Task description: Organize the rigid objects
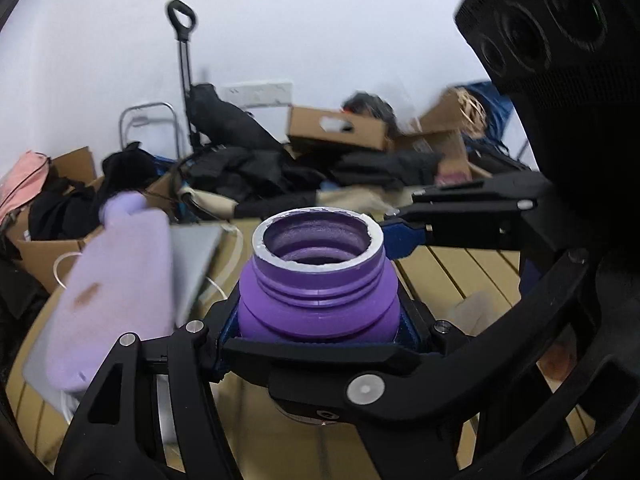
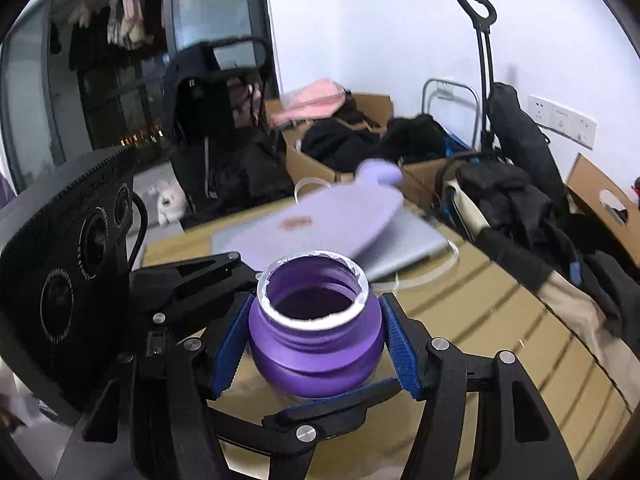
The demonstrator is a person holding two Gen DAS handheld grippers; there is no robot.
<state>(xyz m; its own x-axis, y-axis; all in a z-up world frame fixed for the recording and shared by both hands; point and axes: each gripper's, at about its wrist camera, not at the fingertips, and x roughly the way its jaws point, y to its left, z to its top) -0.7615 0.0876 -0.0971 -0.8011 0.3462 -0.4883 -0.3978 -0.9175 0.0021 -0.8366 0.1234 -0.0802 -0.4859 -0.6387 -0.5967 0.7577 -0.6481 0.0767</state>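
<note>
i hold the purple bottle [image 1: 318, 280] with my left gripper [image 1: 320, 326] clamped around its neck just under the threads, blue pads pressed to both sides, so the open mouth stays upright and level. cap is off, the silver rim is ragged with foil bits. the bottle is up between both tools, over the slatted yellow table [image 1: 472, 268]; i cannot tell if its base touches the tabletop, the base is hidden under the jaws.

my right gripper [image 2: 316, 338] brackets the same bottle at the shoulder. its blue pads [image 2: 400, 344] sit just beside the body with a sliver of gap on each side in the right wrist view, so i read it as spread, not gripping yet. looks like a handover or a two-handed steady: left takes the weight at the neck, right lines up lower for a firmer hold on the wide part.

behind the bottle a lilac cutting board [image 2: 320, 220] lies tilted on a grey laptop [image 2: 412, 246], blurred. white cable [image 2: 432, 270] loops beside the laptop. cardboard boxes [image 2: 360, 160] with dark clothes are beyond the table edge, well apart from the work.

my guess at the step: moving the bottle to its spot, early to mid task. risk: the neck grip is narrow, the bottle could swing if i tilt.
</note>
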